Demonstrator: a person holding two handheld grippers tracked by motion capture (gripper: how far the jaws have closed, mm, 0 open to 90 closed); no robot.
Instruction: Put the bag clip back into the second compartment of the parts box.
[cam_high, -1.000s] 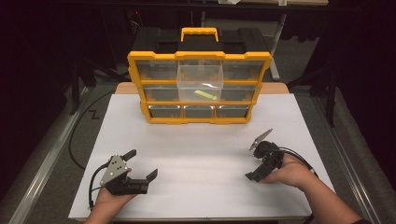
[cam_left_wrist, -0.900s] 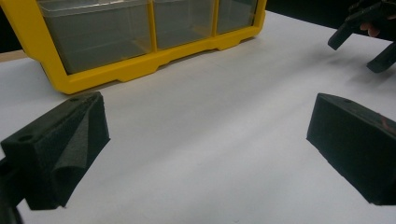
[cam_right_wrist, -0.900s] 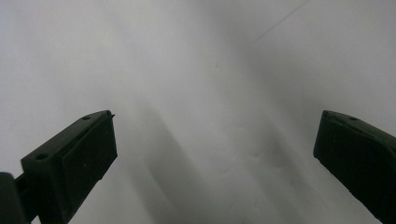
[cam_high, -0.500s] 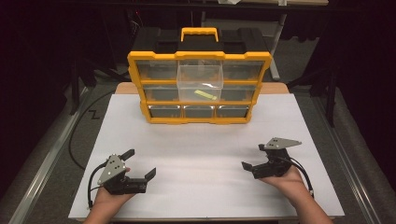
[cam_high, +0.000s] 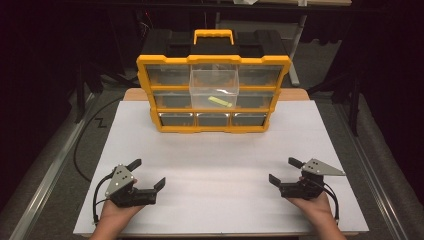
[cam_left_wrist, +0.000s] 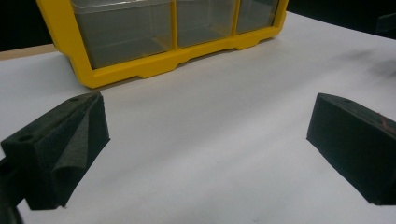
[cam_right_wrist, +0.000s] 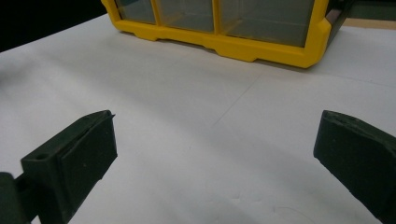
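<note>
**Yellow organizer stood waiting, one drawer out**

Yellow plastic framed the drawer organizer (cam_high: 213, 95) at the far side of the white table (cam_high: 220, 160), and its clear middle drawer (cam_high: 214, 90) stood pulled forward with a small yellow-green piece (cam_high: 220, 102) lying inside. The left gripper (cam_high: 148, 175) rested low near the table's front left, jaws spread wide and empty; the right gripper (cam_high: 283, 171) sat near the front right, likewise spread and holding nothing. Both were well apart from the organizer. Judging by this, the drawer had been opened, but the piece lay untouched and all reaching and handling remained ahead.
</note>
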